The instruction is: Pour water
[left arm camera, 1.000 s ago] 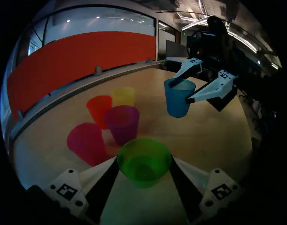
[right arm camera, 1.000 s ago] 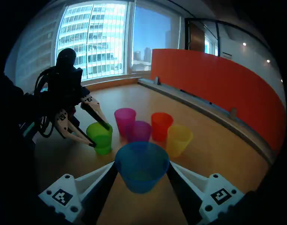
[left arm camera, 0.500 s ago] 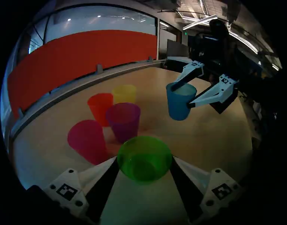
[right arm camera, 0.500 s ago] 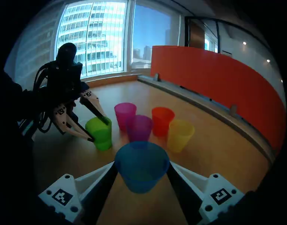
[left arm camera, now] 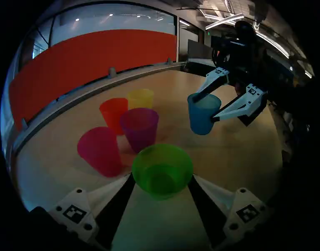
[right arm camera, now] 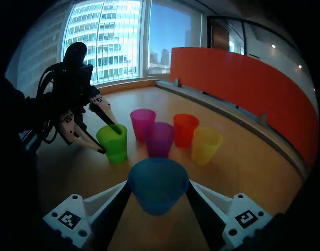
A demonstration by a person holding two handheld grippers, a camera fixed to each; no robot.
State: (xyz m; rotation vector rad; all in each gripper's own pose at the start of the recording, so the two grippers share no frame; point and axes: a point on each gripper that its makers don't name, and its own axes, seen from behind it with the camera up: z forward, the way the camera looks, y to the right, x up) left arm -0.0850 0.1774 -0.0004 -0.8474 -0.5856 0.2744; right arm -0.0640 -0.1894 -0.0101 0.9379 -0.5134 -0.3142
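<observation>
The left gripper (left arm camera: 162,184) squeezes the green cup (left arm camera: 162,169) between both fingers; the right gripper (right arm camera: 158,193) squeezes the blue cup (right arm camera: 158,184) the same way.

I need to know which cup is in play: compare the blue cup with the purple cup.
Colour: the blue cup is blue, the purple cup purple.
Support: the blue cup is clamped in the right tool, above the table; the purple cup stands on the table, ungripped.
Company: the blue cup hangs alone; the purple cup sits among the pink cup, red cup and yellow cup.
Both are upright, translucent, tapered tumblers.
</observation>
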